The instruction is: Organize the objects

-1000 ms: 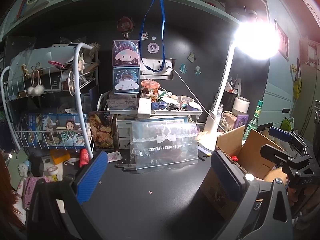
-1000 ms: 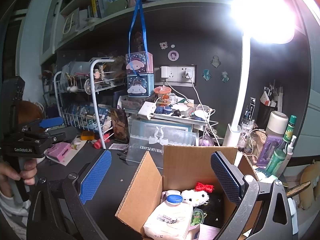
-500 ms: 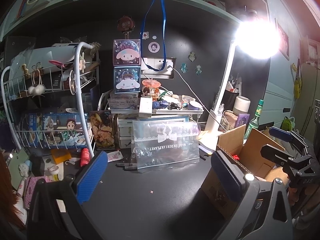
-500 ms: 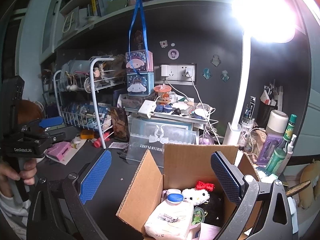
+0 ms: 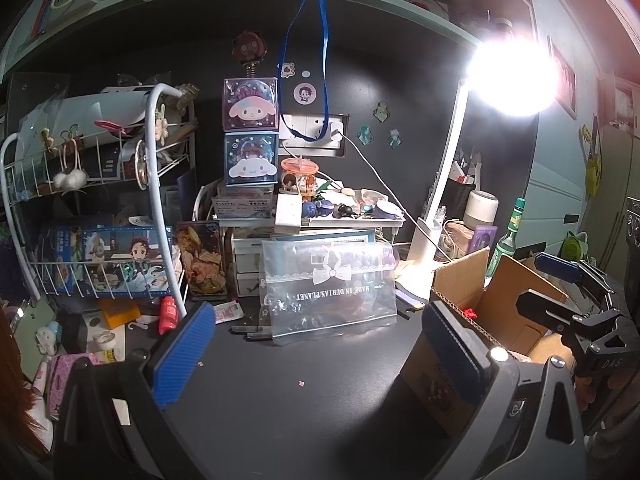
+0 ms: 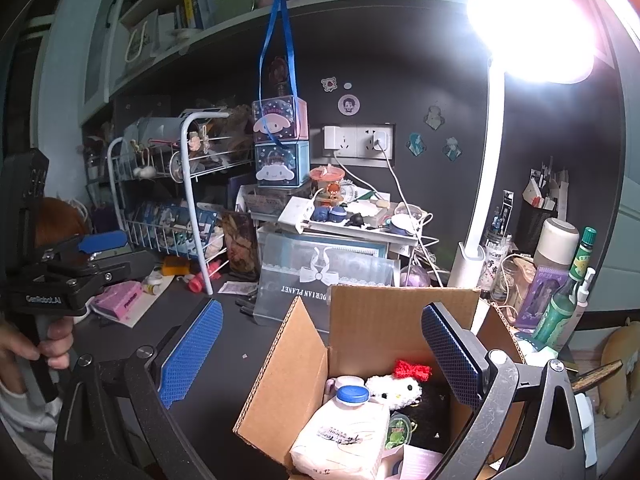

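The open brown cardboard box [image 6: 372, 344] sits near the dark desk's [image 5: 304, 392] right edge. Only the right wrist view shows inside: a white plush toy with a red bow [image 6: 396, 386]. The left gripper [image 5: 316, 352] and right gripper [image 6: 320, 356] gape wide, holding nothing.

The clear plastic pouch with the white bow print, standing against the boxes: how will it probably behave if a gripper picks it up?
The clear plastic pouch looks thin and wrinkled, so it is probably floppy and light. Its glossy film may slip between the pads. It only leans upright, so a push would likely topple it.
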`<state>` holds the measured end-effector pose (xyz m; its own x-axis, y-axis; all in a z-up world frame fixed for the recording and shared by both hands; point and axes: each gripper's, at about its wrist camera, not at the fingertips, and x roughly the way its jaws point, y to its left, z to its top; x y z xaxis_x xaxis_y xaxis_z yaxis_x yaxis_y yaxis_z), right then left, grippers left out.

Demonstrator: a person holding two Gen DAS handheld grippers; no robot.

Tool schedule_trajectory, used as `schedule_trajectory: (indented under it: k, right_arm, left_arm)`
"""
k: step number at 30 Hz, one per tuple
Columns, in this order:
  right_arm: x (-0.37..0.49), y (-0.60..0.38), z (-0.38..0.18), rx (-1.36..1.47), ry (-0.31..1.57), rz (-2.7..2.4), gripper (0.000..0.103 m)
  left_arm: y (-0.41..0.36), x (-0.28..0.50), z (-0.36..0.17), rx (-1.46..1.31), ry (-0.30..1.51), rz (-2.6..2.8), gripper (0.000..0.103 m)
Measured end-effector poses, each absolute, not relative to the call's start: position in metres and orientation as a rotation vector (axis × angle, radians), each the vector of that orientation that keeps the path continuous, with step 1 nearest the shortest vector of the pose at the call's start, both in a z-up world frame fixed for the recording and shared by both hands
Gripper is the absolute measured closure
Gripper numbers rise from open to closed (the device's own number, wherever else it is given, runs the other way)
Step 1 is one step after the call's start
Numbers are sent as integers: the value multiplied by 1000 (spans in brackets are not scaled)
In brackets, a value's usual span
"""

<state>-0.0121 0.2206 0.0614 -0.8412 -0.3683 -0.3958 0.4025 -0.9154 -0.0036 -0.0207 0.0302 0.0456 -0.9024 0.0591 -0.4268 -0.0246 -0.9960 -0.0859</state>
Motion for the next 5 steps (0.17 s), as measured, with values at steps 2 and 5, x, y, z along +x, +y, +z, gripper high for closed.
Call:
schedule_trajectory:
  k: [2,5]
  right_arm:
    - [-12,221,61,552,119,-2677,3]
    - [-12,221,62,550,113,-2677,3]
  left_arm:
    - [30,-21,46,-680,-122,3018,0]
    - [30,-21,46,-680,-116,3018,0]
